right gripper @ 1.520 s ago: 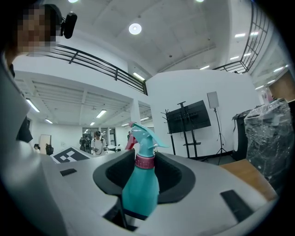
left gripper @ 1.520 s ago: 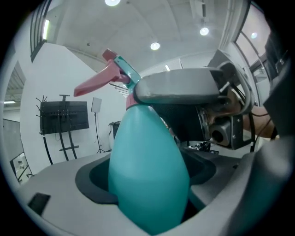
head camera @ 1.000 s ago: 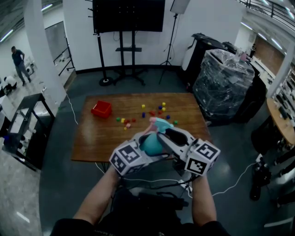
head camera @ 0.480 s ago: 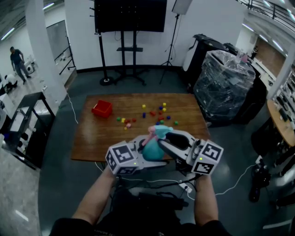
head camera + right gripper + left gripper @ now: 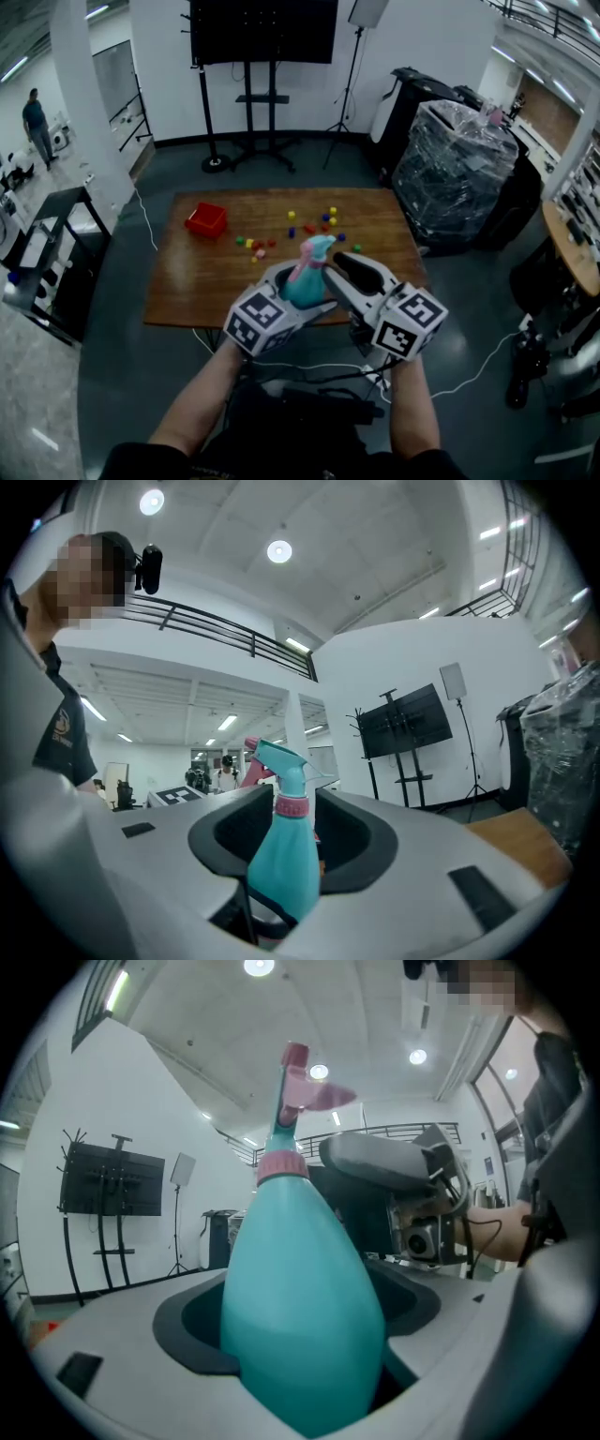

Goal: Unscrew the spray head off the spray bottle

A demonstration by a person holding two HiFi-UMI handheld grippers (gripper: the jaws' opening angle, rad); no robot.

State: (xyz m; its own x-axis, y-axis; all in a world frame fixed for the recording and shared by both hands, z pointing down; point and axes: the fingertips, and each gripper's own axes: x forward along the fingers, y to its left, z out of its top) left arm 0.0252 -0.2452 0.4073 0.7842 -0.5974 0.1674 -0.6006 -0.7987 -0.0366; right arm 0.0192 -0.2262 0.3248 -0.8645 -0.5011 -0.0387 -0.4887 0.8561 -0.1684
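The teal spray bottle (image 5: 302, 284) stands upright in front of me, its body clamped in my left gripper (image 5: 292, 294), which is shut on it. In the left gripper view the body (image 5: 300, 1297) fills the jaws, with the pink collar (image 5: 281, 1166) and spray head (image 5: 298, 1087) above. My right gripper (image 5: 343, 272) sits just right of the spray head (image 5: 315, 248). Its jaws have just been opening. In the right gripper view the bottle's neck (image 5: 292, 808) stands between them with a gap on each side.
A wooden table (image 5: 206, 277) lies below, with a red box (image 5: 206, 221) at its left and several small coloured cubes (image 5: 323, 221) scattered in the middle. A TV stand (image 5: 253, 94) and a plastic-wrapped stack (image 5: 455, 159) stand beyond it.
The left gripper and bottle dipped toward me half a second ago and have come back up, slightly left. The right gripper has stayed beside the spray head.
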